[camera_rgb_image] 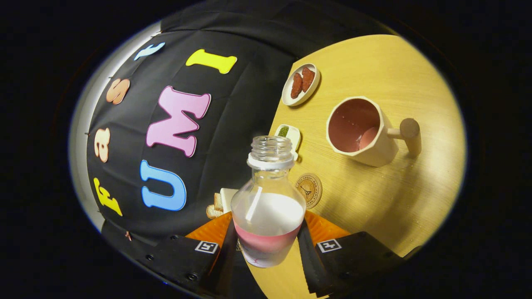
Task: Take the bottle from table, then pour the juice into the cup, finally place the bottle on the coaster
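My gripper (268, 245) is shut on a clear plastic bottle (268, 203) with no cap. The bottle stands between the fingers and holds a little pink juice at its bottom. The whole view is rolled, so the wooden table (395, 207) appears tilted. Beyond the fingers and to the right sits a cream cup (361, 131) with a pink inside and a wooden knob handle; some pink juice lies in it. A round cork coaster (309, 190) lies on the table just behind the bottle, between it and the cup.
A small white oval dish with red-brown snacks (301, 83) sits past the cup. A small white dish with something green (289, 135) lies behind the bottle's neck. Bread slices on a white plate (220, 203) lie left of the bottle, near the black cloth wall.
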A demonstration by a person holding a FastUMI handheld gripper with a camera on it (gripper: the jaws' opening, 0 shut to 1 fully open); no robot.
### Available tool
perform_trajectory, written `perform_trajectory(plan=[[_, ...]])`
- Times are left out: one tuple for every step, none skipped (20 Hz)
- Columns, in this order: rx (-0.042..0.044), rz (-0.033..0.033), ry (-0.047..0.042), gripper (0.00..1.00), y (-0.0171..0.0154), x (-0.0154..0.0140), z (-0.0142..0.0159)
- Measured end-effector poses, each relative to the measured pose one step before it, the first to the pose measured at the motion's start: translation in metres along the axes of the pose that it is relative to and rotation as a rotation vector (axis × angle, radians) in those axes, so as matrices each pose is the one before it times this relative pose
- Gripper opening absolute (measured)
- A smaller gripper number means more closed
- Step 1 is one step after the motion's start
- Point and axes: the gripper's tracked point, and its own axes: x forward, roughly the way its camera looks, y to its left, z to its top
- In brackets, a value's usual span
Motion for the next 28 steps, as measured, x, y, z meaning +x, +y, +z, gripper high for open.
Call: perform_trajectory(plan=[[0.03511, -0.00606, 0.00783, 0.71, -0.00406, 0.00215, 0.00171], [0.03616, -0.00819, 0.00711, 0.71, -0.0041, 0.00351, 0.00113], [0.03975, -0.00812, 0.00986, 0.71, -0.00416, 0.00418, -0.00023], [0.03722, -0.01044, 0.01022, 0.71, -0.0038, 0.00433, -0.0009], [0.0397, -0.01016, 0.00761, 0.71, -0.0037, 0.00251, 0.00081], [0.0329, -0.00218, 0.00021, 0.71, 0.00091, 0.00032, 0.00165], [0.03367, -0.00003, 0.00077, 0.71, 0.0006, -0.00019, 0.00227], [0.03322, 0.00252, 0.00042, 0.71, 0.00093, 0.00161, 0.00086], [0.04287, 0.0048, 0.00093, 0.71, 0.00257, 0.00222, 0.0024], [0.04593, 0.00341, -0.00088, 0.71, 0.00251, 0.00287, 0.00185], [0.02876, -0.00031, -0.00092, 0.71, 0.00012, 0.00211, 0.00201], [0.03297, -0.00088, -0.00023, 0.71, 0.00127, 0.00208, 0.00235], [0.03029, -0.00228, -0.00017, 0.71, 0.00093, 0.00106, 0.0026], [0.02676, 0.00131, -0.00182, 0.71, 0.00129, 0.00225, 0.00235], [0.01449, -0.0005, 0.00039, 0.71, 0.00018, 0.00092, 0.00055], [0.01563, 0.00094, 0.00143, 0.71, -0.00004, 0.00046, 0.00019], [0.01745, 0.00163, 0.00116, 0.71, 0.00112, 0.00167, 0.00031], [0.02035, 0.00089, 0.00116, 0.71, 0.00066, 0.00136, 0.00082], [0.02375, 0.00313, 0.00212, 0.71, 0.0016, -0.00012, 0.0004], [0.02148, 0.00054, 0.00384, 0.71, 0.00183, 0.00039, -0.00017], [0.01486, -0.00443, 0.00519, 0.71, -0.00046, -0.00017, -0.00127], [0.01265, -0.00042, 0.00438, 0.71, 0.00083, -0.00074, -0.00131], [0.01081, -0.00066, 0.00355, 0.71, 0.00037, -0.00024, -0.00042], [0.01013, -0.00244, 0.0015, 0.71, 0.00027, -0.00075, -0.00023], [0.00966, 0.00039, -0.00049, 0.71, 0.00029, -0.00027, 0.00081], [0.01109, -0.00069, -0.00023, 0.71, 0.00041, -0.00099, 0.00072], [0.0088, -0.00056, 0.00028, 0.71, 0.00017, -0.00101, -0.00018], [0.00759, -0.00151, 0.00036, 0.71, -0.00014, 0.00001, 0.00002]])
